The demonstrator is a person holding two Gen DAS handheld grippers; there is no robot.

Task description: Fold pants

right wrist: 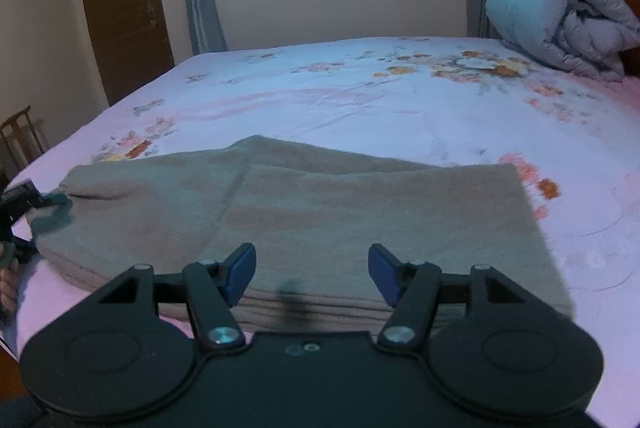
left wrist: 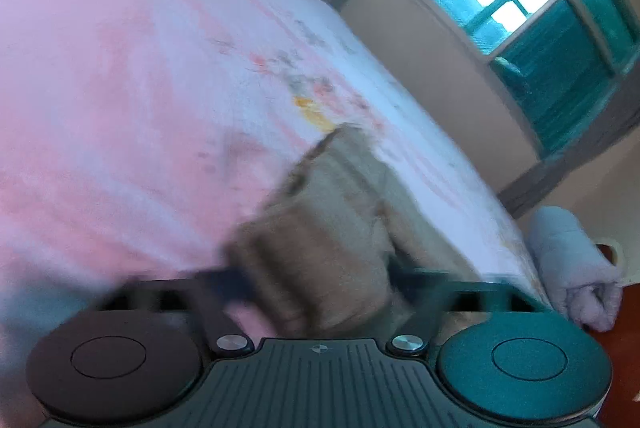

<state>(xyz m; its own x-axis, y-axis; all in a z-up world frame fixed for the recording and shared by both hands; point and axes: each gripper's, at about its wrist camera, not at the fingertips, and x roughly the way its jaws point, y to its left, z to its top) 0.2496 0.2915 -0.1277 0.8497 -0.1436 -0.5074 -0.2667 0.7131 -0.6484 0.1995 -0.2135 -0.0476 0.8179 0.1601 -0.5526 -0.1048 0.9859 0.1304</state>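
Right gripper [right wrist: 312, 274] open, pants [right wrist: 320, 220] unlabelled

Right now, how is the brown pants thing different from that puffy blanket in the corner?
The pants lie flat and folded, close to the near edge of the bed; the blanket sits rolled in a puffy heap at the far right corner. The pants are brownish-grey; the blanket is pale bluish-grey. The pants have the right gripper open just above them; nothing is near the blanket. Both are soft cloth resting on the flowered sheet.
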